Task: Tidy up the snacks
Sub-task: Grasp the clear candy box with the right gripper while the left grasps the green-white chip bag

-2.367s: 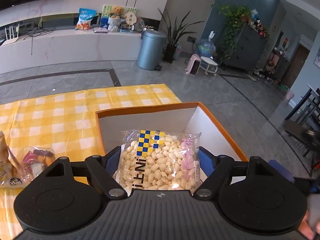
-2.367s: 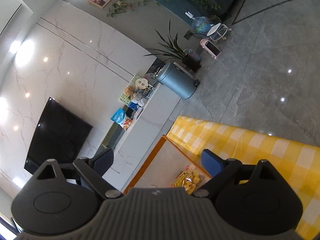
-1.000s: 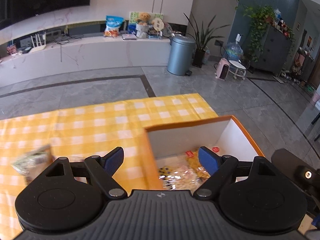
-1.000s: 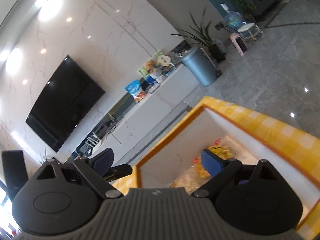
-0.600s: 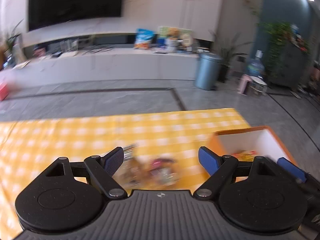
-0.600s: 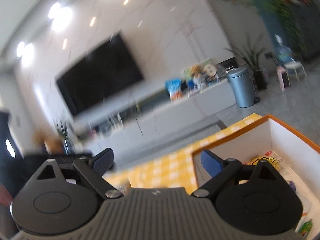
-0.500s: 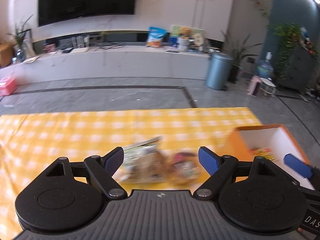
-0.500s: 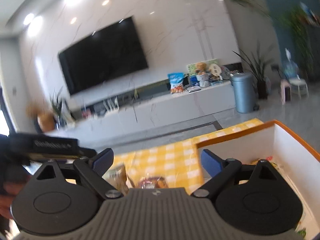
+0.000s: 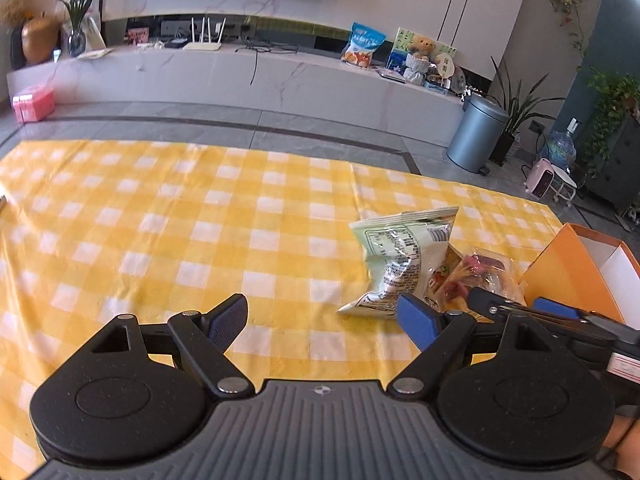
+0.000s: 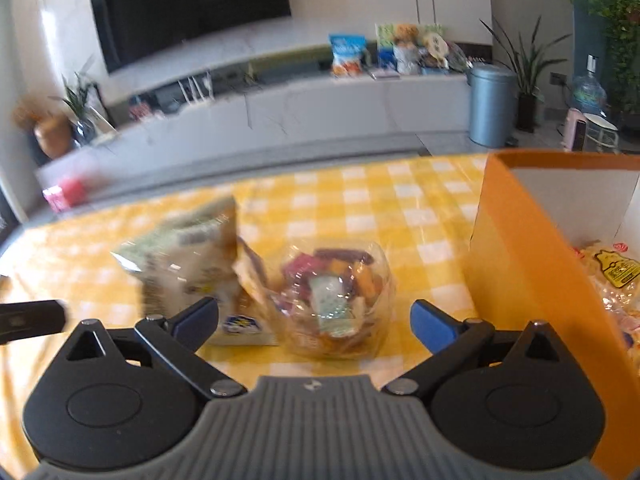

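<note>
Lying on the yellow checked tablecloth (image 9: 200, 220) are the snacks not yet boxed: a pale green snack packet (image 9: 400, 256) and, just beside it, a clear bag of mixed sweets (image 10: 336, 300). The orange cardboard box (image 10: 516, 248) stands to their right, with yellow-labelled packets (image 10: 616, 276) seen inside it. The right gripper (image 10: 314, 318) is aimed at the clear bag; its jaws are opening, and the bag is framed between them without being pressed. The left gripper (image 9: 322, 320) is held wide apart over bare cloth, with nothing gripped.
</note>
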A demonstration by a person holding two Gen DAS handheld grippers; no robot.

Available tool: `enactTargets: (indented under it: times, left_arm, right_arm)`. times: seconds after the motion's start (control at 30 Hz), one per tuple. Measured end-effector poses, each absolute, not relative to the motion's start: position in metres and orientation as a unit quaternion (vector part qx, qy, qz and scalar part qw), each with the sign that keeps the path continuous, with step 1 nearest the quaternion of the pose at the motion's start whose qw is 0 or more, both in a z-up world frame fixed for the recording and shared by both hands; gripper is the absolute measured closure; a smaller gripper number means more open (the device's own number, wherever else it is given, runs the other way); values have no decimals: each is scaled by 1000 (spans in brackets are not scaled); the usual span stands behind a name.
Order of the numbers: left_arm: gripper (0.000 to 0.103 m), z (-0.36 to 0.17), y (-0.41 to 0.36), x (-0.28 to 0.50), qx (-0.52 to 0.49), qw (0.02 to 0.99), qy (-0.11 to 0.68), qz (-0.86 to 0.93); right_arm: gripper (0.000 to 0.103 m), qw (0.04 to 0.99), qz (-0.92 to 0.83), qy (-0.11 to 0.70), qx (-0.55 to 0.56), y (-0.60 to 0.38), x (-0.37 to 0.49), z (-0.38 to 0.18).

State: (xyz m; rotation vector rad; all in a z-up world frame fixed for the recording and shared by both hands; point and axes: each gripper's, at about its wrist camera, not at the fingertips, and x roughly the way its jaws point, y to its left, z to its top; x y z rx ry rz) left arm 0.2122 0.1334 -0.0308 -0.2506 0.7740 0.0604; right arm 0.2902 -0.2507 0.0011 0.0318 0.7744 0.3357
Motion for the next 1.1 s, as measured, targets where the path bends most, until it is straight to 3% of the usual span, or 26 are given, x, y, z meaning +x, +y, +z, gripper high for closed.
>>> enactTargets:
  times: [0.33,0.4,0.5,0.7,0.97,1.1]
  left_arm:
    - [4,-43,120,216,-88,917,388,23]
    - [4,-44,112,219,-71,919,387,23]
    - [4,-48,103,228,-64,922,381,6]
    - [4,-59,85,246,-26,934,354,-32]
    - [4,-65,98,310,-102,890,443,-28]
    - [4,-71,100,340,-87,884,459,13]
  right_arm:
    - [4,911,191,366,16,-244,329,-48]
    - [22,916,193,350,29,-248,331,-52]
    - [30,918,191,344,49,-257,329,-50]
    - [32,927,171,328,64,-265,321,-35]
    - [32,923,139,350,75,-270,320,-17]
    - [32,918,141,356,103,-281,322,-9]
